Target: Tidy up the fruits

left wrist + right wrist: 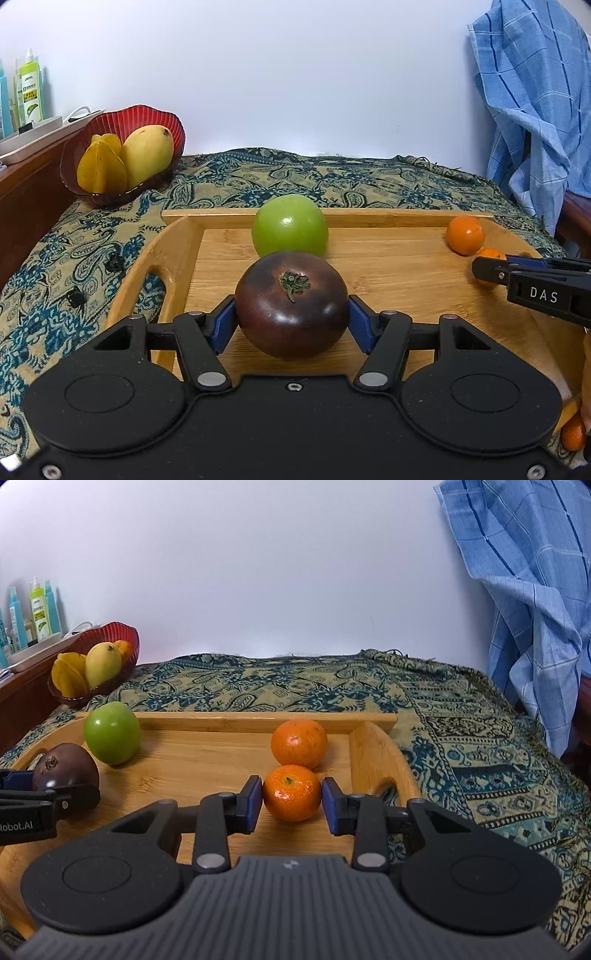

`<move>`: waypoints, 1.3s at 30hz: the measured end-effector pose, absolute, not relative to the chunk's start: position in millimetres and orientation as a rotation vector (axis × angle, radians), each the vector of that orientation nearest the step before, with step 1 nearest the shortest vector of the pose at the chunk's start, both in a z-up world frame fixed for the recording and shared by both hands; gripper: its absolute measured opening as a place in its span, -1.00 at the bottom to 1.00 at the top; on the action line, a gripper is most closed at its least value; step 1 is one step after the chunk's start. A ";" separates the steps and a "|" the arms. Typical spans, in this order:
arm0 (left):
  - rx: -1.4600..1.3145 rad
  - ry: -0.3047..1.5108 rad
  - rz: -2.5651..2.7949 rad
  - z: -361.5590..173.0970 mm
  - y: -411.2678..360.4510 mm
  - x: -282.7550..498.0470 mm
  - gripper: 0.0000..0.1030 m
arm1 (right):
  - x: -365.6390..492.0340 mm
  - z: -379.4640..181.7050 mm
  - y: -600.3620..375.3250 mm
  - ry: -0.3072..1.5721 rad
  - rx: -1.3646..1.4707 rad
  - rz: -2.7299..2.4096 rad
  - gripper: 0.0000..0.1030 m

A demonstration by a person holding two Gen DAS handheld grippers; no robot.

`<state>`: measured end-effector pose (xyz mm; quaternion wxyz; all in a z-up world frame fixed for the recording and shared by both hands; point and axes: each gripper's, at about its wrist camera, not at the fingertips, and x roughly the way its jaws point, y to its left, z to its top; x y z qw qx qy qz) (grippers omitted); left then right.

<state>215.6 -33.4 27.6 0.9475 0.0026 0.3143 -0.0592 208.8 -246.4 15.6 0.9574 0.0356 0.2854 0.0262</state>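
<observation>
My left gripper (291, 319) is shut on a dark purple tomato (291, 295), blue pads pressing both its sides low over the wooden tray (388, 280). A green fruit (290, 225) rests just behind it. In the right wrist view my right gripper (291, 801) is shut on a small mandarin (291, 792) near the tray's right end, and a second mandarin (299, 743) lies just beyond it. The left gripper and its tomato (66, 768) show at the left edge there. The right gripper's fingers (517, 275) enter the left wrist view from the right.
A red bowl (147, 114) at the back left holds a mango (147, 153), a starfruit (99, 170) and an orange fruit (123, 648). Bottles (29, 88) stand on a shelf behind it. A blue checked cloth (535, 110) hangs at the right. A patterned cloth (461, 738) covers the table.
</observation>
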 end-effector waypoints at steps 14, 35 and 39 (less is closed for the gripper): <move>0.013 0.639 -0.119 24.5 -34.3 218.9 0.17 | 212.9 13.5 -247.8 0.592 0.084 0.051 -0.21; 0.066 0.637 -0.144 28.3 -36.3 215.9 0.46 | 209.7 13.9 -249.3 0.596 0.094 0.041 0.32; 0.069 0.642 -0.139 30.9 -33.4 211.4 0.62 | 203.8 14.6 -256.3 0.582 0.128 0.039 0.41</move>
